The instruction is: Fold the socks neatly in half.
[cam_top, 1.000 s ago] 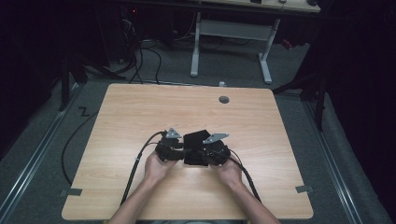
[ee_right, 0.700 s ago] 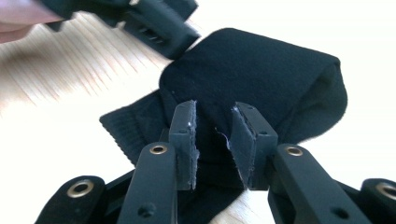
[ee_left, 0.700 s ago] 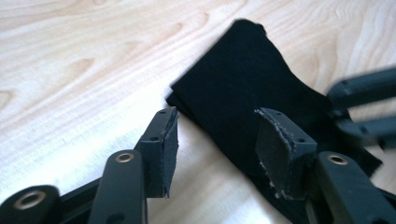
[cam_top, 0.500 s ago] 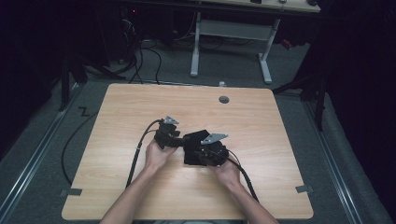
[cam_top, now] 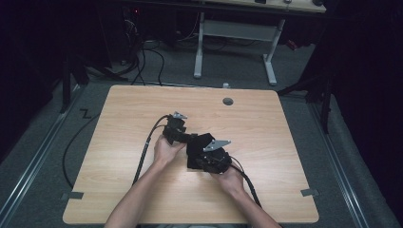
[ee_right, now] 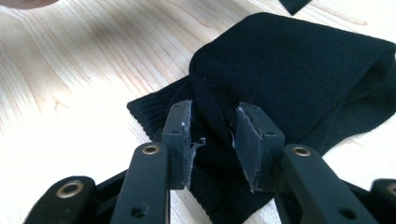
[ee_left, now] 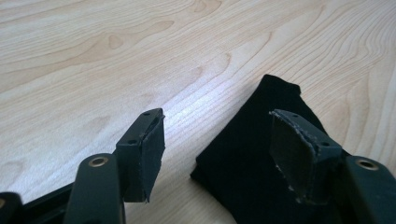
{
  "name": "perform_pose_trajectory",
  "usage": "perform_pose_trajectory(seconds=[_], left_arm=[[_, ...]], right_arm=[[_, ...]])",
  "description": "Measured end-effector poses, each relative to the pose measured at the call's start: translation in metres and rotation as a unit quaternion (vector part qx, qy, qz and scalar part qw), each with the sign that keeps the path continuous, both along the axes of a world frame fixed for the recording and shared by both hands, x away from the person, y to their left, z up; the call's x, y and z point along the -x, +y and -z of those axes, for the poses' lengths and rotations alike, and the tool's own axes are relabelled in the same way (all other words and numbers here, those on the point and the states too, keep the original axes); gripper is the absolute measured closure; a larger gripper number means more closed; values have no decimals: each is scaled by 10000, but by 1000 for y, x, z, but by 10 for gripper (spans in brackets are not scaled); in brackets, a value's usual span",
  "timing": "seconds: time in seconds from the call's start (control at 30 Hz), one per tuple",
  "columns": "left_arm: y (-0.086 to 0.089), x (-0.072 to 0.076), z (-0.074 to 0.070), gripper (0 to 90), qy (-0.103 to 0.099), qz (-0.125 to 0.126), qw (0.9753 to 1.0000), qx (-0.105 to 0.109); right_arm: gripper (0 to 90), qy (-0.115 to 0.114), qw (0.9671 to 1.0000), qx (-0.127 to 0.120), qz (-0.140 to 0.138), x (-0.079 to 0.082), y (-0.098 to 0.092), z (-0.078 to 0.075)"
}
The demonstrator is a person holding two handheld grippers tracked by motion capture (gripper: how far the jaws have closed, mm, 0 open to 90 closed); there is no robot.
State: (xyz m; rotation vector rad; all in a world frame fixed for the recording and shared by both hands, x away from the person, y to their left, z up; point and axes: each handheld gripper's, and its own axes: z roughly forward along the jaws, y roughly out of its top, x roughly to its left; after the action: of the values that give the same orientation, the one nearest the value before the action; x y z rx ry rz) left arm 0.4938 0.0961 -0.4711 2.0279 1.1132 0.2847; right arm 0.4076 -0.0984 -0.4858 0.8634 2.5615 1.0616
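Note:
A black folded cloth (cam_top: 198, 141) lies near the middle of the wooden table (cam_top: 266, 123). In the right gripper view the cloth (ee_right: 299, 60) bulges in a thick fold, and my right gripper (ee_right: 212, 116) is shut on a ridge of that fold near its ribbed edge. In the high view the right gripper (cam_top: 196, 159) sits at the cloth's near side. My left gripper (ee_left: 215, 126) stands open just above the tabletop; a corner of the cloth (ee_left: 252, 154) lies under its right jaw, untouched. Seen from above, the left gripper (cam_top: 186, 137) is at the cloth's left edge.
A round grommet hole (cam_top: 228, 101) sits near the table's far edge. Beyond the table stands a white-legged desk (cam_top: 233, 28), with cables (cam_top: 138, 52) on the floor. Each gripper's black cable (cam_top: 145, 152) trails toward the near edge.
My left gripper has drawn up and to the left, away from the right gripper. The right gripper has stayed on the cloth and shifted slightly right.

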Motion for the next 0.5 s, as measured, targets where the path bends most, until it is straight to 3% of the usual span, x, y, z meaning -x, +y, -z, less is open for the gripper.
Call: perform_pose_trajectory(seconds=[0.13, 0.27, 0.5], left_arm=[[-6, -3, -3, 363, -63, 62, 10000, -3], [-11, -7, -2, 363, -8, 162, 9998, -120], [-11, -13, 5, 403, 100, 214, 9997, -70]], right_arm=[[655, 23, 10000, -21, -5, 0, -1, 0], [651, 24, 10000, -27, -6, 0, -2, 2], [646, 38, 10000, -19, -43, 0, -5, 1]])
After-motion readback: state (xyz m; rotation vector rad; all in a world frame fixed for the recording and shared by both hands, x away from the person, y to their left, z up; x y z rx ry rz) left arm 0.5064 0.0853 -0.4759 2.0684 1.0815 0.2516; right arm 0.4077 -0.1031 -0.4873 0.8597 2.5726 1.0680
